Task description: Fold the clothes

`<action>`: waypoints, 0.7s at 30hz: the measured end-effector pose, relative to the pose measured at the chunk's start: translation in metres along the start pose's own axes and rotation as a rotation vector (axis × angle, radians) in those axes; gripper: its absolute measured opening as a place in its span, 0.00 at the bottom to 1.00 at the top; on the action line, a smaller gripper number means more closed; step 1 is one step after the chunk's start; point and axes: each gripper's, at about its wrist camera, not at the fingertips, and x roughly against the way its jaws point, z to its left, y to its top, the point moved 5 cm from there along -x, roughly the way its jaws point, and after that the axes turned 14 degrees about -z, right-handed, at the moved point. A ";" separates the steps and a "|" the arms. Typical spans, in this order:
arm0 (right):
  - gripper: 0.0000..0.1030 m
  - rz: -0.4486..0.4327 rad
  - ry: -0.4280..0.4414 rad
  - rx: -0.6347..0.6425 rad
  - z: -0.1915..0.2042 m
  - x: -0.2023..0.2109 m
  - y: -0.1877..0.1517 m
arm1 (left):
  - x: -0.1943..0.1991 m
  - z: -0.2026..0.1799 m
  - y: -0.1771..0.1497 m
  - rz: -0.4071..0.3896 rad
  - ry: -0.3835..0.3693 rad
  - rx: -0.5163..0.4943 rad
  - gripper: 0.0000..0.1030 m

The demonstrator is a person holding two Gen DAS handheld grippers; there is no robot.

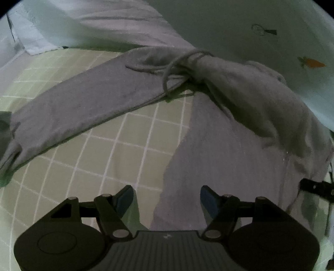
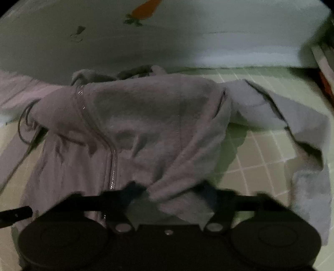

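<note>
A grey zip-up hoodie (image 1: 225, 146) lies on a green checked sheet (image 1: 117, 150). In the left wrist view its left sleeve (image 1: 68, 108) stretches out to the left, and the bunched hood (image 1: 229, 79) with its drawstring (image 1: 173, 70) lies beyond. My left gripper (image 1: 167, 198) is open, just above the hoodie's left edge. In the right wrist view the hoodie body (image 2: 146, 125) shows its zipper (image 2: 112, 166). My right gripper (image 2: 173, 193) is blurred; its jaws stand apart with a fold of hoodie cloth between them. The right sleeve (image 2: 292, 116) lies crumpled to the right.
A pale quilt with a carrot print (image 1: 311, 62) lies behind the hoodie, also in the right wrist view (image 2: 146, 10). A white cloth (image 1: 37, 35) sits at the far left. The right gripper's tip (image 1: 315, 187) shows at the right edge of the left wrist view.
</note>
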 end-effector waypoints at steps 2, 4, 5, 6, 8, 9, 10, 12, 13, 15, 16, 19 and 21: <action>0.11 -0.013 0.007 -0.014 -0.011 0.009 0.001 | 0.003 -0.001 -0.006 0.005 0.003 -0.015 0.70; 0.09 -0.031 0.009 -0.047 -0.026 0.023 -0.001 | 0.007 0.000 -0.009 0.010 -0.004 -0.004 0.70; 0.06 -0.035 -0.020 -0.045 -0.036 0.030 -0.004 | 0.007 0.000 -0.011 0.011 -0.005 -0.002 0.70; 0.06 -0.027 -0.061 -0.036 -0.047 0.032 -0.009 | 0.007 0.000 -0.012 0.012 -0.003 -0.004 0.70; 0.05 -0.010 -0.143 -0.017 -0.068 0.038 -0.019 | 0.009 -0.001 -0.016 0.012 0.000 -0.012 0.70; 0.05 -0.002 -0.184 -0.008 -0.078 0.041 -0.024 | 0.011 -0.001 -0.018 0.012 0.002 -0.017 0.70; 0.06 0.011 -0.222 -0.010 -0.088 0.043 -0.030 | 0.011 -0.001 -0.019 0.014 0.001 -0.016 0.70; 0.11 0.014 -0.224 -0.059 -0.093 0.045 -0.033 | 0.013 -0.002 -0.021 0.018 -0.002 -0.016 0.70; 0.20 0.006 -0.210 -0.084 -0.093 0.046 -0.032 | 0.014 -0.002 -0.022 0.020 -0.002 -0.020 0.70; 0.47 -0.010 -0.184 -0.135 -0.092 0.048 -0.030 | 0.014 -0.004 -0.022 0.020 -0.003 -0.030 0.70; 0.65 -0.017 -0.170 -0.160 -0.092 0.049 -0.030 | 0.014 -0.004 -0.022 0.021 -0.004 -0.034 0.70; 0.79 -0.043 -0.112 -0.184 -0.079 0.049 -0.025 | 0.013 -0.007 -0.023 0.017 -0.005 -0.045 0.70; 0.79 -0.070 -0.096 -0.194 -0.073 0.051 -0.021 | 0.012 -0.009 -0.024 0.013 -0.006 -0.056 0.70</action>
